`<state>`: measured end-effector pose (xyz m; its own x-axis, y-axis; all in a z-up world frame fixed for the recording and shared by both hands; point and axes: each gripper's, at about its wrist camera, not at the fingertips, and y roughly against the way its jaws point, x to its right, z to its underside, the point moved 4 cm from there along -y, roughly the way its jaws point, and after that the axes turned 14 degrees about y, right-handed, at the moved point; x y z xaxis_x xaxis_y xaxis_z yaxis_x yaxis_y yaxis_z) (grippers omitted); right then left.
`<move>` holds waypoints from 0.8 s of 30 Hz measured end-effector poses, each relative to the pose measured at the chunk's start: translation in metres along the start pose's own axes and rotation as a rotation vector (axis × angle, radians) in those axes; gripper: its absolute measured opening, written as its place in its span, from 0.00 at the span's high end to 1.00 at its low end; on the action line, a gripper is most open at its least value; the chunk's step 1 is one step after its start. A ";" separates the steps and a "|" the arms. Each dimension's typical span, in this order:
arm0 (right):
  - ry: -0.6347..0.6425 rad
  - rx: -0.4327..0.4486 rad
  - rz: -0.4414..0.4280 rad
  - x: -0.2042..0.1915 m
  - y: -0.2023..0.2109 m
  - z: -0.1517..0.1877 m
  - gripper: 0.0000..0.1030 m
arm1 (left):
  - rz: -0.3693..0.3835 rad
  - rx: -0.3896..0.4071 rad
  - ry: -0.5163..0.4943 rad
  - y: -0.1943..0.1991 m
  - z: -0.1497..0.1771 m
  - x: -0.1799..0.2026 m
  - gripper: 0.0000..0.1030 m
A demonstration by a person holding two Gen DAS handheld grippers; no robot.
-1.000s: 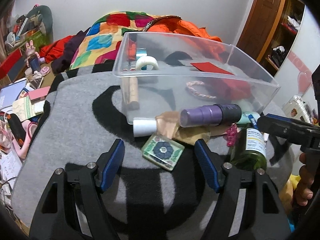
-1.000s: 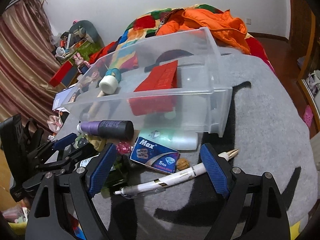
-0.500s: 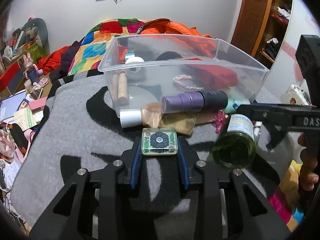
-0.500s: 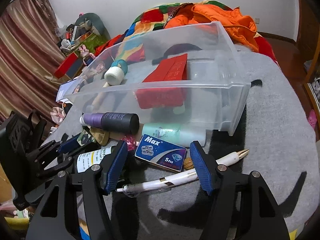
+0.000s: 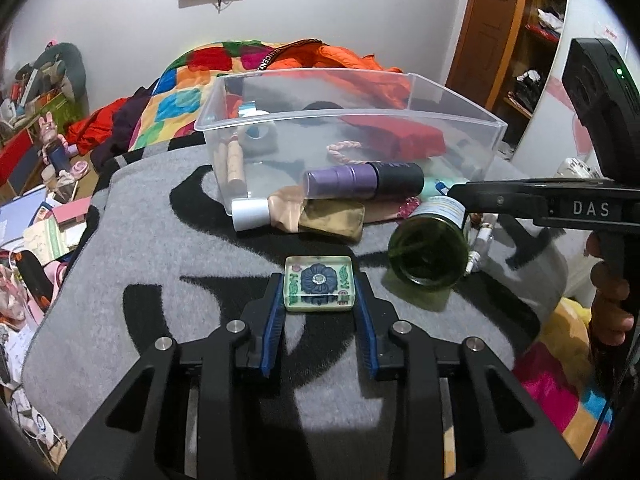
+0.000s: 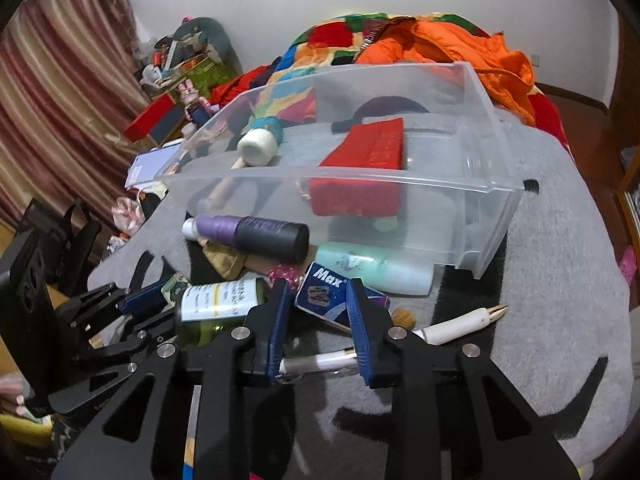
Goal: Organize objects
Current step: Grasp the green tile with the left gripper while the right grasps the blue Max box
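Pinching a flower-printed tile (image 5: 319, 283) between its blue pads, the left claw (image 5: 319, 300) holds it above the grey blanket (image 5: 168, 264), with the clear bin (image 5: 348, 114) dead ahead at 12 o'clock beyond a purple bottle (image 5: 362, 181) lying crosswise. The right claw (image 6: 316, 322), narrowed but seemingly gripping nothing, hovers over a blue Max box (image 6: 340, 292) and white pen (image 6: 460, 322). Only the right view shows these two; only the left shows the tile's grip.

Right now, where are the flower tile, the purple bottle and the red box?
flower tile (image 5: 319, 283), left wrist view, on its blue flower.
purple bottle (image 5: 362, 181), left wrist view, on its purple body.
red box (image 6: 370, 148), right wrist view, on its top face.
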<state>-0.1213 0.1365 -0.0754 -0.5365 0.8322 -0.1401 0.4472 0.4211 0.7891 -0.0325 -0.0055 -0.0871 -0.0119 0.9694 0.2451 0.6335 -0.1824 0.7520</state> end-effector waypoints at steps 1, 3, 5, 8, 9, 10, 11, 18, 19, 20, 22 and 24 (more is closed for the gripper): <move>-0.006 0.001 0.012 0.001 0.000 0.000 0.74 | -0.006 0.004 -0.001 0.001 -0.001 0.000 0.68; -0.029 -0.004 0.031 0.006 -0.001 0.001 0.74 | -0.017 0.010 0.002 0.002 -0.003 -0.001 0.67; -0.068 -0.007 0.019 0.013 -0.004 0.000 0.69 | -0.025 0.016 0.012 0.002 -0.006 -0.003 0.61; -0.131 -0.022 0.013 0.023 -0.009 0.001 0.55 | -0.044 0.017 0.029 -0.003 -0.011 -0.008 0.51; -0.142 -0.021 0.005 0.025 -0.009 0.002 0.55 | -0.046 0.014 0.031 -0.004 -0.012 -0.008 0.51; -0.148 -0.020 0.002 0.026 -0.009 0.002 0.55 | -0.046 0.012 0.033 -0.005 -0.012 -0.009 0.51; -0.146 -0.022 0.005 0.026 -0.008 0.003 0.55 | -0.046 0.007 0.036 -0.008 -0.012 -0.010 0.51; -0.178 -0.026 0.021 0.025 -0.005 0.012 0.47 | -0.076 0.023 0.009 -0.013 -0.007 -0.005 0.49; -0.172 -0.026 0.023 0.025 -0.004 0.012 0.47 | -0.077 0.026 0.007 -0.013 -0.006 -0.005 0.49; -0.165 -0.027 0.030 0.024 -0.004 0.012 0.47 | -0.077 0.029 0.008 -0.013 -0.006 -0.005 0.49; -0.162 -0.027 0.034 0.024 -0.005 0.010 0.47 | -0.073 0.032 0.014 -0.013 -0.006 -0.005 0.49; -0.161 -0.026 0.031 0.024 -0.007 0.008 0.47 | -0.072 0.037 0.014 -0.013 -0.006 -0.005 0.49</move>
<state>-0.1315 0.1565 -0.0891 -0.4002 0.8927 -0.2074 0.4424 0.3864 0.8093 -0.0451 -0.0088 -0.0945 -0.0694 0.9773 0.2000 0.6591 -0.1056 0.7446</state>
